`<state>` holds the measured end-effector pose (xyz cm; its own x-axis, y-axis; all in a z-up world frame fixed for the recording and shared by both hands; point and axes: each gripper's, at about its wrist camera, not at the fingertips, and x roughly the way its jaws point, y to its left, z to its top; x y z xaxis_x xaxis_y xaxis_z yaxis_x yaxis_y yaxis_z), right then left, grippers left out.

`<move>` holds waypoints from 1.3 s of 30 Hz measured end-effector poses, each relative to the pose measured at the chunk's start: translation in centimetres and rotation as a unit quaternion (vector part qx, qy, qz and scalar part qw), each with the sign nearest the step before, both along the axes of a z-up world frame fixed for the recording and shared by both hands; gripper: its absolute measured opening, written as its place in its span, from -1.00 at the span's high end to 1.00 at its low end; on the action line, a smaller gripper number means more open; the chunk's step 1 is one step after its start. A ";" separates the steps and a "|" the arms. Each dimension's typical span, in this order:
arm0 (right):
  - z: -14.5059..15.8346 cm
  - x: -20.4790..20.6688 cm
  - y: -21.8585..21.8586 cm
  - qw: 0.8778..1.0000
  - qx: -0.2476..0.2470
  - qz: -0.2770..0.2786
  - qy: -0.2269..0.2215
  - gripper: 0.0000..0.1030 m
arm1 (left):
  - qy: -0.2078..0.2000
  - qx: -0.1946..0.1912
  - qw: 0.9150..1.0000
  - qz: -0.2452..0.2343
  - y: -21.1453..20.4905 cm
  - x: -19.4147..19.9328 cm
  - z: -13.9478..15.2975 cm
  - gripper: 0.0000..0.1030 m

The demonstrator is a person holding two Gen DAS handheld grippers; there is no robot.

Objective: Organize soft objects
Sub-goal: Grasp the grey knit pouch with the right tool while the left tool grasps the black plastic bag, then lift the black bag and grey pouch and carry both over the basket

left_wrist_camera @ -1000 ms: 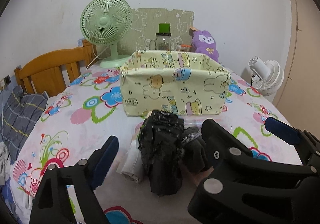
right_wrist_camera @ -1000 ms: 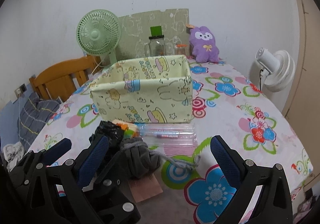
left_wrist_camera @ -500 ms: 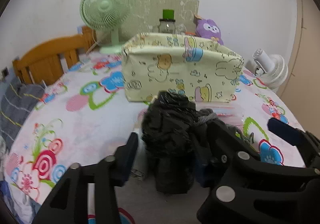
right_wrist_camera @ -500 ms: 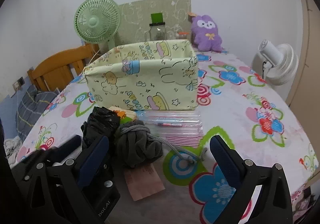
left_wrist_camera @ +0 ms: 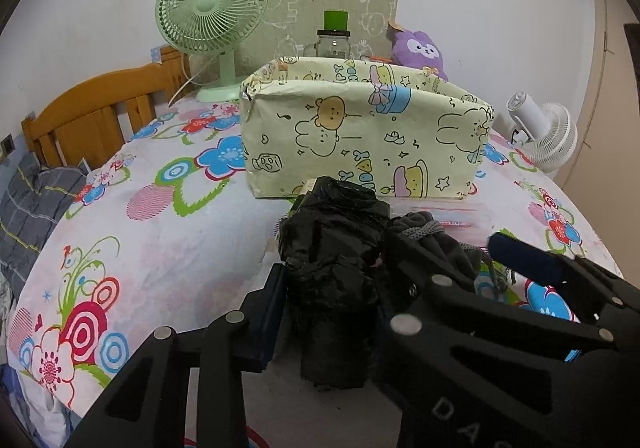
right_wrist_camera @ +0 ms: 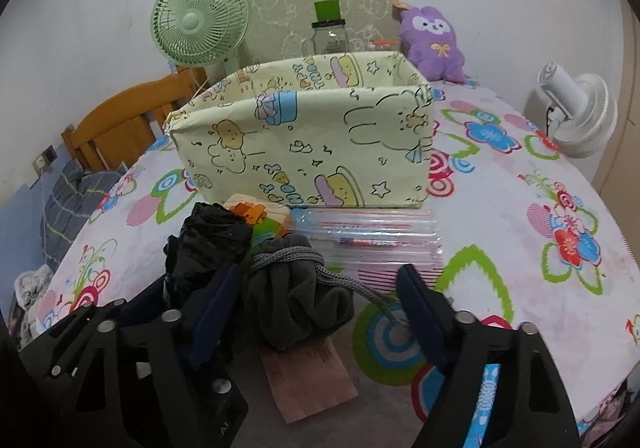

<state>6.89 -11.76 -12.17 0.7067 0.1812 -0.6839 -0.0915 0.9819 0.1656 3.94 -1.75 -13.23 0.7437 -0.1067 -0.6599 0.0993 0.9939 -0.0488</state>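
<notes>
The left gripper [left_wrist_camera: 330, 312] has just been closing, and its jaws now stand pressed on either side of the crumpled black plastic bundle [left_wrist_camera: 334, 248], which sits on the flowered tablecloth [left_wrist_camera: 160, 240] in front of the cartoon-print fabric box [left_wrist_camera: 360, 135]. The right gripper [right_wrist_camera: 316, 308] has also just been narrowing; the grey drawstring pouch [right_wrist_camera: 296, 288] lies between its jaws. The pad on the bundle's side seems to meet the pouch, but the other pad stands clear of it — apart from the cloth, over the trailing cord.

Only the right wrist view shows what lies around the pouch: a pink paper slip [right_wrist_camera: 308, 380] under its near edge, a stack of clear zip bags [right_wrist_camera: 376, 236] between pouch and box, and an orange-and-green packet [right_wrist_camera: 260, 215] behind the bundle. The left wrist view hides the packet almost wholly behind the bundle and shows only a strip of the bags.

Both views show the green fan [left_wrist_camera: 212, 7], the glass jar [left_wrist_camera: 333, 41] and the purple plush [right_wrist_camera: 434, 41] beyond the box — the plush half hidden by the box rim in the left view. The box's floor cannot be seen.
</notes>
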 end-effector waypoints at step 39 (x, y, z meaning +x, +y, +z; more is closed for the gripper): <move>6.9 -2.5 -1.9 0.998 0.001 -0.020 -0.066 0.07 | -0.061 0.003 0.998 -0.014 -1.7 -1.8 6.5 0.28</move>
